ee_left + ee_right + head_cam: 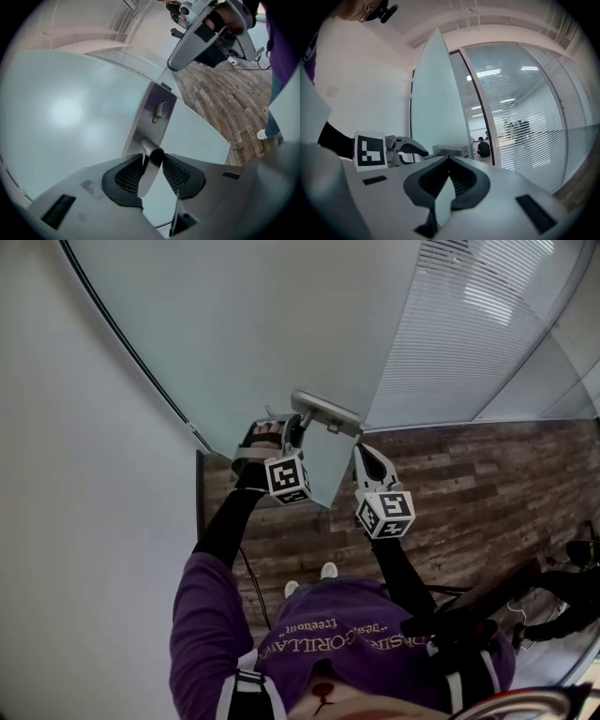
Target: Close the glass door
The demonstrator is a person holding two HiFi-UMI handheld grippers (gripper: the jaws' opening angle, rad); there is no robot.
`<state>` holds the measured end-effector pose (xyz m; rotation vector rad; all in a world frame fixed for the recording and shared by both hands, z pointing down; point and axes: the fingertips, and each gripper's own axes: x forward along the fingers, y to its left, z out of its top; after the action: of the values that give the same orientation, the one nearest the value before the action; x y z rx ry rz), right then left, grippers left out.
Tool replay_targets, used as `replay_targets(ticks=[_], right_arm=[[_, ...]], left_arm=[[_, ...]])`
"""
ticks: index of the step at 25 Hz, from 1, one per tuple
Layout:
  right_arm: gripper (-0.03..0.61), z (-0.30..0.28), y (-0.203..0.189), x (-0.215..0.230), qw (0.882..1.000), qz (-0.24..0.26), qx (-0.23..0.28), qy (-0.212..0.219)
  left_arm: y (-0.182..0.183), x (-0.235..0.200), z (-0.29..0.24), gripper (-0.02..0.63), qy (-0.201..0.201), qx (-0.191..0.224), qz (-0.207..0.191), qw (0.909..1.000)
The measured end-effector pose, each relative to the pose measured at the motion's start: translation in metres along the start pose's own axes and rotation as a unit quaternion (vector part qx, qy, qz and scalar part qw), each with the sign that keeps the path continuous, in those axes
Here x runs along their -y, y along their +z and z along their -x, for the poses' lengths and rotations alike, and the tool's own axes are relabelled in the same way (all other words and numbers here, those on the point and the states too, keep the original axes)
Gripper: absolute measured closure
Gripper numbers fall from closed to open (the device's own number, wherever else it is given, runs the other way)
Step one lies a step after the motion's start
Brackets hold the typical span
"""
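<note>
Glass door (262, 324), frosted and pale, shown standing open, swung away from the white wall (75, 474) with its free edge over the wooden floor (469, 484). A metal plate (157, 110) with a small turn-knob is fixed near that edge, and the lever handle (149, 164) projects from it. The left tongs (151, 161) are seen clenched on this lever, one ribbed pad pressed against each side of it, with the glass visible below through the gap between the jaws. The right tongs (449, 161) are seen closed, tips together with nothing held, pointed level at the door's free edge just short of the plate; whether they touch it cannot be told. In the head view both tongs are placed side by side at the handle, the left one on the wall side, each carrying its cube of square markers. The purple shirt (309, 634) of the person is shown at the bottom, both dark sleeves stretched forward. A glazed partition with white blinds (469, 324) is visible beyond the door on the right.
</note>
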<state>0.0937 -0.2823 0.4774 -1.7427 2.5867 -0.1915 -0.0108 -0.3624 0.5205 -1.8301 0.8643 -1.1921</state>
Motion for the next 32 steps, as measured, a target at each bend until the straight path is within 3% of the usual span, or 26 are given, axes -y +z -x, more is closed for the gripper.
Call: replay_targets(ticks=[12, 25, 32], right_arm=[[0.588, -0.030, 0.009, 0.013, 0.999, 0.028, 0.002, 0.028], [0.588, -0.054, 0.018, 0.031, 1.000, 0.013, 0.006, -0.010], [0.588, -0.074, 0.021, 0.040, 0.999, 0.011, 0.008, -0.032]], left_arm=[[0.007, -0.012, -0.037, 0.483, 0.008, -0.004, 0.018, 0.9998], [0.021, -0.028, -0.064, 0.485, -0.020, 0.034, 0.024, 0.9989], [0.025, -0.035, -0.080, 0.491, -0.015, 0.052, 0.008, 0.9985]])
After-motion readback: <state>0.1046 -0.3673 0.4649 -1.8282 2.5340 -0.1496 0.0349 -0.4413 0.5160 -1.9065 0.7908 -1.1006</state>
